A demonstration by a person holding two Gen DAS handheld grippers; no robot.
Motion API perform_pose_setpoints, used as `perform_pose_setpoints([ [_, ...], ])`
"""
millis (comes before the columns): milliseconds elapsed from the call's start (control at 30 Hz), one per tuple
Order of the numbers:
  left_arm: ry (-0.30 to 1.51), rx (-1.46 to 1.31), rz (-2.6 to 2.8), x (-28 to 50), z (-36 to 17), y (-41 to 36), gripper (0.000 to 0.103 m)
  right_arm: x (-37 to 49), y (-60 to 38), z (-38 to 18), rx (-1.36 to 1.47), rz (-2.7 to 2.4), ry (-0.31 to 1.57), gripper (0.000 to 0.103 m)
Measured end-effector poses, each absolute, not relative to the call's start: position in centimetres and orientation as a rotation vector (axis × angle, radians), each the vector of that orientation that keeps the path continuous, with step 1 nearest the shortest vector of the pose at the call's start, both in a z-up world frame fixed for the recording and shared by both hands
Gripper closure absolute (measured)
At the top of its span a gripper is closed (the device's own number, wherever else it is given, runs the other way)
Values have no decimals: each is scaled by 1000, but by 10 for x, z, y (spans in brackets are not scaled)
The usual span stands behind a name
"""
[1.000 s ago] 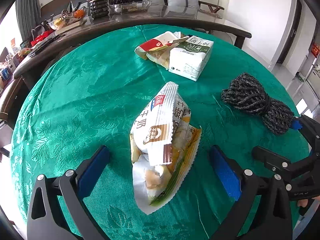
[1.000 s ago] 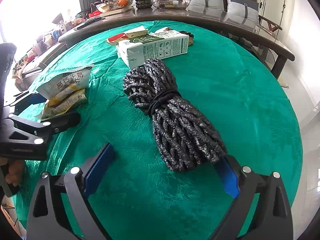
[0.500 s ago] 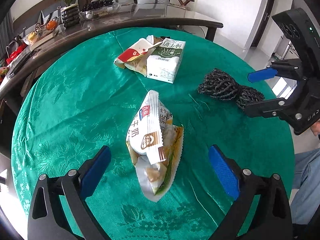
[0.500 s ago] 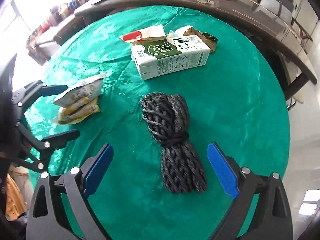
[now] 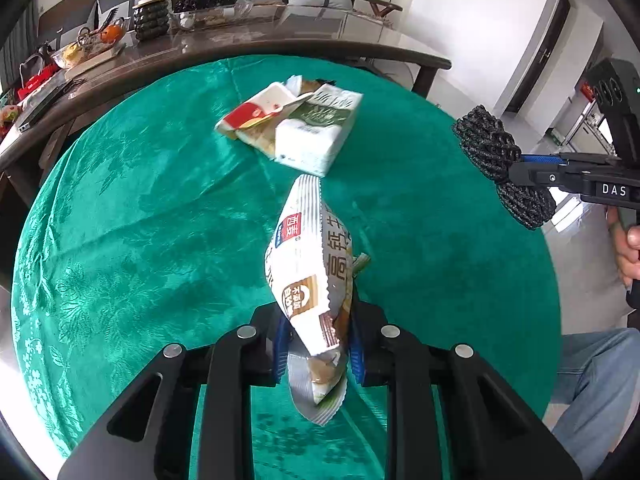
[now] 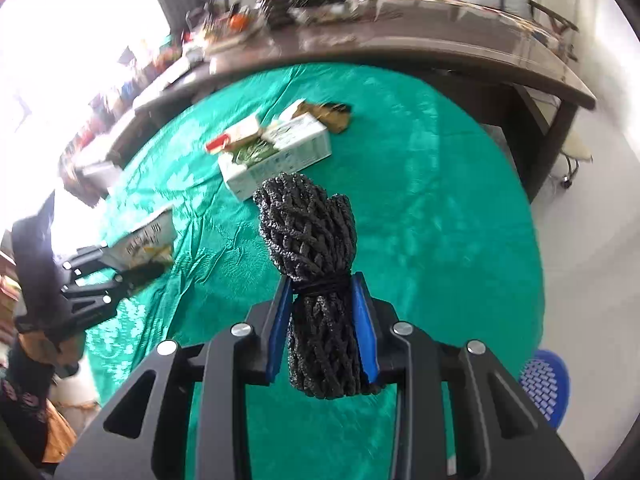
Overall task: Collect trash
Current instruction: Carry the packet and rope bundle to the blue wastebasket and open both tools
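Note:
My left gripper [image 5: 318, 350] is shut on a white snack wrapper [image 5: 310, 276] and holds it above the green tablecloth [image 5: 140, 220]. My right gripper [image 6: 322, 328] is shut on a dark grey rope bundle [image 6: 310, 232], lifted off the table; the bundle also shows in the left wrist view [image 5: 496, 156]. A white and green milk carton [image 5: 316, 136] and a red and white wrapper [image 5: 256, 114] lie together at the far side of the table. The left gripper with its wrapper shows at the left of the right wrist view [image 6: 144, 242].
A long dark counter [image 5: 240, 44] with a plant, fruit bowls and clutter curves behind the round table. A blue basket [image 6: 546, 380] stands on the floor to the right of the table. A person's jeans-clad leg [image 5: 596, 380] is at the right.
Both grippers have shut. The left one took hold of the snack wrapper and lifted it. The right one took hold of the rope bundle and lifted it off the cloth.

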State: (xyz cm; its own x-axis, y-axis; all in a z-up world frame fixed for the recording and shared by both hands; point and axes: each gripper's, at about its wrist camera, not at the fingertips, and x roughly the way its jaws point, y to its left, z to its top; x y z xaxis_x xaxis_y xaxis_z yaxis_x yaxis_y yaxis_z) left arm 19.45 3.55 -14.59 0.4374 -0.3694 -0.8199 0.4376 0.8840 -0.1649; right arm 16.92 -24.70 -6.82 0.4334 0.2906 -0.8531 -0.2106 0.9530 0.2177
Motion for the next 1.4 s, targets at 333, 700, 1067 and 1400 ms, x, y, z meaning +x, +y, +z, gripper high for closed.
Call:
perform_pose_setpoints([
  [333,945,77,-811,128,-101,-144,80,84,-431,-75,226,11,1076,74],
  [700,1024,221,-937,80,-165,-365,79,43,-561,-166,407,-166,1092,73],
  [1067,1137,260,-914,116,-269,-465,78,41,-598,-184,493,-195,1102,70],
  [1400,1041,269,-856,132,-275,-475,13,26,-618,-171,523,-247,1033,26],
])
